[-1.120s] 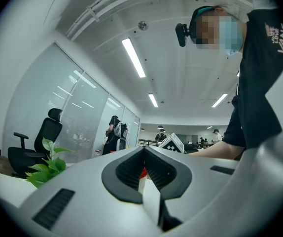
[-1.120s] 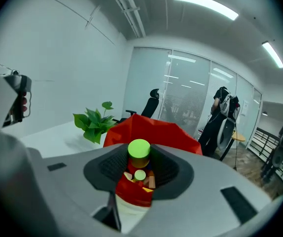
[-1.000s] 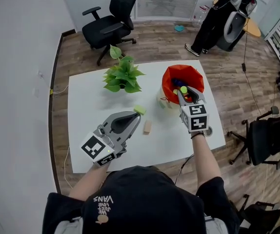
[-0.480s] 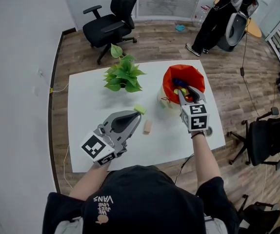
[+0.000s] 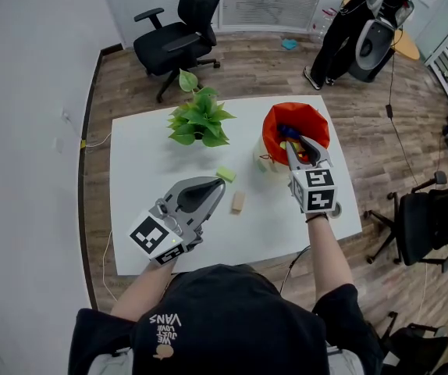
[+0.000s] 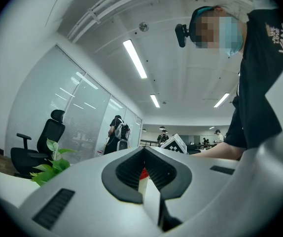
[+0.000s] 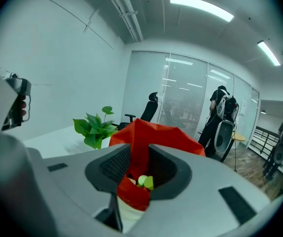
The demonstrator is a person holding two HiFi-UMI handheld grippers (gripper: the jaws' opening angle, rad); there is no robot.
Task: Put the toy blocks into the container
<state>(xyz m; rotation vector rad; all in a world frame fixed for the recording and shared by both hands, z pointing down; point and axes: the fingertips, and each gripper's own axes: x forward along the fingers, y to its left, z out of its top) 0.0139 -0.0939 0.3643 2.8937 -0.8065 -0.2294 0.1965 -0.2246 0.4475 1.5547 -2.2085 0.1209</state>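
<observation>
Head view: our left gripper [image 5: 221, 189], jaws together and empty, hovers left of the red container [image 5: 269, 131]; a green block [image 5: 225, 174] and a tan block [image 5: 238, 201] lie left of it too. Our right gripper [image 5: 300, 145] reaches over its rim, jaws apart, just been closing a little, nothing clamped.

The white table [image 5: 146, 178] bears a potted plant [image 5: 199, 122] far centre, a red container [image 5: 275, 127] far right, and a green block [image 5: 225, 174] and a tan block [image 5: 238, 201] mid-table.
</observation>
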